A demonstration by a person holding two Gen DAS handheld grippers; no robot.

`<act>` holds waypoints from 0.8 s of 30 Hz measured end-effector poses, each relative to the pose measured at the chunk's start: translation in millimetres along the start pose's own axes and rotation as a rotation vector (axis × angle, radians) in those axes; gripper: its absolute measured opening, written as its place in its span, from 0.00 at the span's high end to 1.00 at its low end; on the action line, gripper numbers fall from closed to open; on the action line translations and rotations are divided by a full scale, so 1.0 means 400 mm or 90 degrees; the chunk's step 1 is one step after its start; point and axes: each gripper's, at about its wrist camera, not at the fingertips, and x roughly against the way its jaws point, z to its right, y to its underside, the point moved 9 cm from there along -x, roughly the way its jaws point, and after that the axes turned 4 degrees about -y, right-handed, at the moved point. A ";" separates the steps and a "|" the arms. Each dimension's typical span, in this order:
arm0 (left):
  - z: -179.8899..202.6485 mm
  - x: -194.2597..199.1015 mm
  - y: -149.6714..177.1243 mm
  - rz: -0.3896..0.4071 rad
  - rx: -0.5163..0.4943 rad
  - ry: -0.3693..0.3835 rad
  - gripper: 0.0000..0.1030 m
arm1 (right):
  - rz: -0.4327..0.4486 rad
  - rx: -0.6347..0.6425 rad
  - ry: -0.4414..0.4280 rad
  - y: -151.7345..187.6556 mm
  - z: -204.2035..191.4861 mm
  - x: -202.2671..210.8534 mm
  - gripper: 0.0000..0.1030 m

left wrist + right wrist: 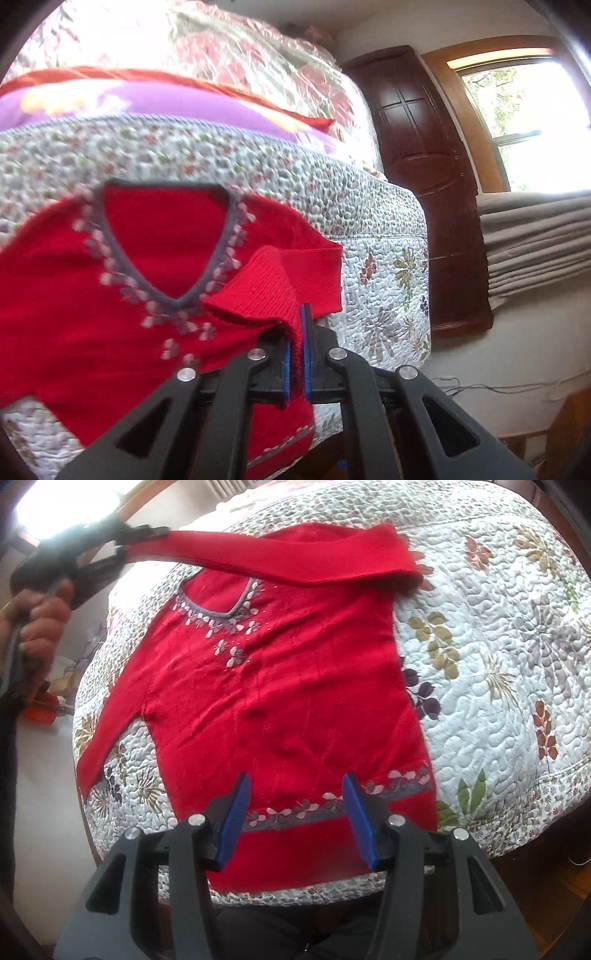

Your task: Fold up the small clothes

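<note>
While a sleeve (288, 559) is clamped by the left gripper (297, 354):
Right gripper (297, 821): fingers held apart over the sweater's (280, 701) hem.
Surface: floral quilt (491, 657), sweater laid flat.
Room: window (532, 122), wooden shutter (417, 147).

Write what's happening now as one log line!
left gripper: shut on sleeve, pulling it across sweater | right gripper: open over hem | sweater: flat on quilt

Left wrist view: looks low and close along the clamped left gripper (297, 347) across the red knitted V-neck sweater (110, 295), toward stacked bedding, with a window at upper right of the frame. Right wrist view: looks steeply down from near the sweater's hem, between spread blue pads (236, 812). Both views share the sweater, the white floral quilted bedcover (498, 664) and the left gripper.
</note>
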 end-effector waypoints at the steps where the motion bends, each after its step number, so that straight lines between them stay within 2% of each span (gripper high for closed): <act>1: -0.011 0.014 0.002 0.003 -0.001 -0.003 0.96 | -0.001 0.003 0.000 0.001 -0.007 -0.003 0.50; 5: -0.081 0.075 0.013 0.016 -0.003 -0.028 0.96 | -0.013 0.021 -0.004 0.008 -0.038 -0.022 0.50; 12: -0.275 0.147 0.045 0.034 0.040 -0.063 0.96 | -0.043 0.043 -0.003 0.031 -0.076 -0.066 0.50; 24: -0.459 0.141 0.075 0.039 0.076 -0.080 0.96 | -0.080 0.052 0.010 0.042 -0.084 -0.125 0.50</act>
